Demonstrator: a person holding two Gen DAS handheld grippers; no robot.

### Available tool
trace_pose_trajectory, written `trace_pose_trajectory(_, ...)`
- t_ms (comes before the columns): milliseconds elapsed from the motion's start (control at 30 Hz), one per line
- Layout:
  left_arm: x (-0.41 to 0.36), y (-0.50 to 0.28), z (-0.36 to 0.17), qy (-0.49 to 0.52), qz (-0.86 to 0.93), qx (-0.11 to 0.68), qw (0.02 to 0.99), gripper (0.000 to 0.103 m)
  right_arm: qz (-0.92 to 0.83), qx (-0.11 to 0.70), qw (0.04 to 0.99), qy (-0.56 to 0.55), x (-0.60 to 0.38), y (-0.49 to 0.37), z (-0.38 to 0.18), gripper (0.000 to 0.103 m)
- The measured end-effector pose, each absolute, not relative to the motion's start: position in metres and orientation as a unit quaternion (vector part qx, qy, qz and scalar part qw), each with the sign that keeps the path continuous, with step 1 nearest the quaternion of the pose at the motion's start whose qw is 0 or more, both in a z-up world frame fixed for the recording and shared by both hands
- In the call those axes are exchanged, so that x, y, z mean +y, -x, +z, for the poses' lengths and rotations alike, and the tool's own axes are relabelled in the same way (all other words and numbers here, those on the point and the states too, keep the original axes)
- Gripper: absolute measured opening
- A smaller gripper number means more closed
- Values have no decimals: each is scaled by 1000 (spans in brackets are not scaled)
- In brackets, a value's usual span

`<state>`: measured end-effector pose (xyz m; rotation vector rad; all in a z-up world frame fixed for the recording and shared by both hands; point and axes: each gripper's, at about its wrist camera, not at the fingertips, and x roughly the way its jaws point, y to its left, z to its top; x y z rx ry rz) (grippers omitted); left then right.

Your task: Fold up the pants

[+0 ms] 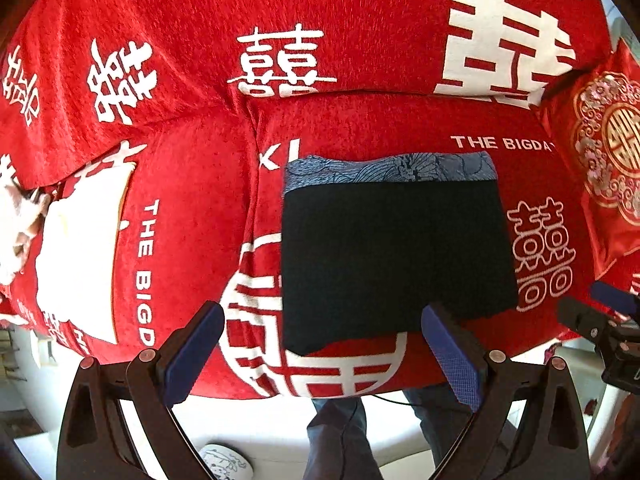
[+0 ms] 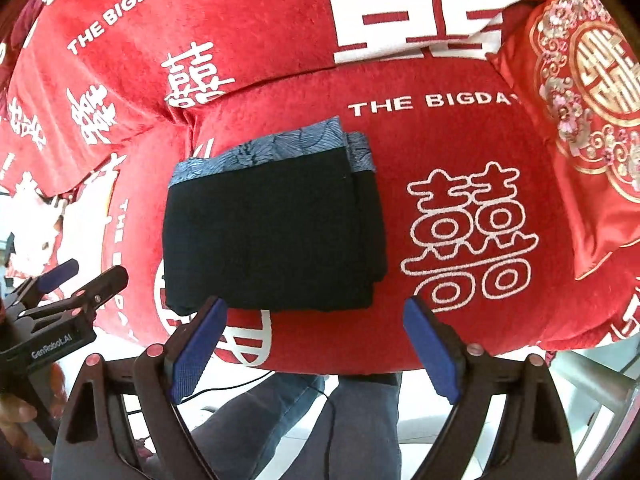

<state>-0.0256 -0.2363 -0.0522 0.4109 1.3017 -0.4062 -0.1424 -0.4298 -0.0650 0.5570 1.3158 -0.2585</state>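
Observation:
The black pants (image 1: 396, 260) lie folded into a flat rectangle on the red sofa seat, with a blue patterned waistband (image 1: 392, 170) along the far edge. They also show in the right wrist view (image 2: 272, 232), where several stacked layers are visible at the right side. My left gripper (image 1: 320, 320) is open and empty, hovering at the pants' near edge. My right gripper (image 2: 316, 312) is open and empty, just in front of the pants' near edge. Each gripper appears at the side of the other's view.
The sofa (image 1: 192, 220) has a red cover with white characters and "THE BIGDAY" text. A red embroidered cushion (image 2: 580, 120) leans at the right. A white patch (image 1: 80, 248) lies on the left seat. The person's legs (image 2: 320, 420) and white floor are below the seat edge.

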Motion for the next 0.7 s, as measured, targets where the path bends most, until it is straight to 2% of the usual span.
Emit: trace_pose_trajectory(700,-205,25,-19,-175,-211,575,771,99,-168,626,734,-203,-394,135,-28,92)
